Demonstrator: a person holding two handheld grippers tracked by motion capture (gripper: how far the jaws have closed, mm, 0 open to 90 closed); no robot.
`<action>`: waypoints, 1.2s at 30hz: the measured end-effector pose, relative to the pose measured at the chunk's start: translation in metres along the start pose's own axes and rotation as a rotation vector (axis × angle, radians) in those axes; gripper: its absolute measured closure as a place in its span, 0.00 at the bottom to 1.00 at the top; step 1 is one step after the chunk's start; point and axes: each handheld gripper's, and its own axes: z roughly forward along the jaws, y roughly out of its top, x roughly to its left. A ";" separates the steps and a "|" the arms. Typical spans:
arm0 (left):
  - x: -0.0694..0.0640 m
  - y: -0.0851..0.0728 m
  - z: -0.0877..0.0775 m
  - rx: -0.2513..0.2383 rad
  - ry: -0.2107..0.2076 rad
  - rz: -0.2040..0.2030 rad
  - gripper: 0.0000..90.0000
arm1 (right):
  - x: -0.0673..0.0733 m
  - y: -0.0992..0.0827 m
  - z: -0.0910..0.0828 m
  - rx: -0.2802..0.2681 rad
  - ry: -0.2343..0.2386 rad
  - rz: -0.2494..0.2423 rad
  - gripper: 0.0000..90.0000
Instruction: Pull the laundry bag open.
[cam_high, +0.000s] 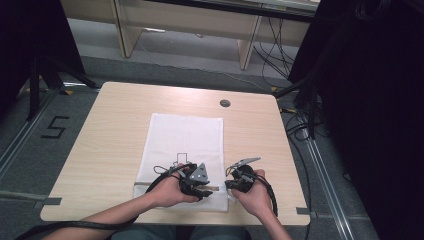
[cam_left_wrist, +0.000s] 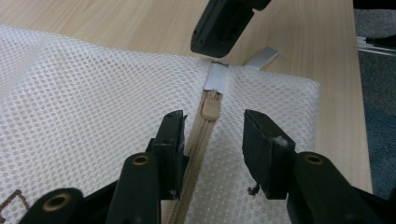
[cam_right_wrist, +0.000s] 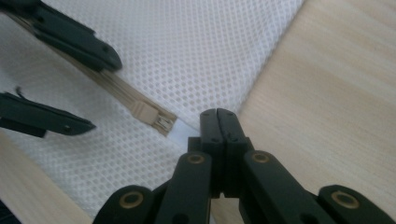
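Mesh bag: your white mesh laundry bag (cam_high: 185, 145) lies flat on the light wooden table (cam_high: 110, 135).
Zipper pull: the beige plastic zipper pull (cam_left_wrist: 210, 109) sits near the bag's end.
Left gripper (cam_left_wrist: 212, 133): your jaws stand apart, astride the zipper, untouching.
Right gripper (cam_right_wrist: 218, 122): your jaws are closed at the white end tab (cam_left_wrist: 216, 77).

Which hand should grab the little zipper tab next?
Probably the left. The left gripper has open jaws either side of the zipper pull on the mesh bag. The right gripper is shut at the bag's edge.

Bare table (cam_high: 110, 150) lies open left, right and beyond the mesh laundry bag (cam_high: 187, 135). Near its front edge it's tight: the left gripper (cam_left_wrist: 212, 128) straddles the zipper pull (cam_left_wrist: 211, 108), the right gripper (cam_left_wrist: 219, 44) just beyond.
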 end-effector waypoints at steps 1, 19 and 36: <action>0.000 0.000 0.000 0.001 0.004 0.003 0.64 | -0.001 -0.001 0.002 0.007 -0.004 -0.014 1.00; 0.000 -0.003 0.000 0.004 0.004 0.016 0.63 | 0.012 0.003 -0.006 -0.035 0.018 -0.043 1.00; 0.003 -0.009 0.006 0.020 -0.014 0.040 0.71 | 0.020 0.000 0.015 0.029 0.052 -0.056 1.00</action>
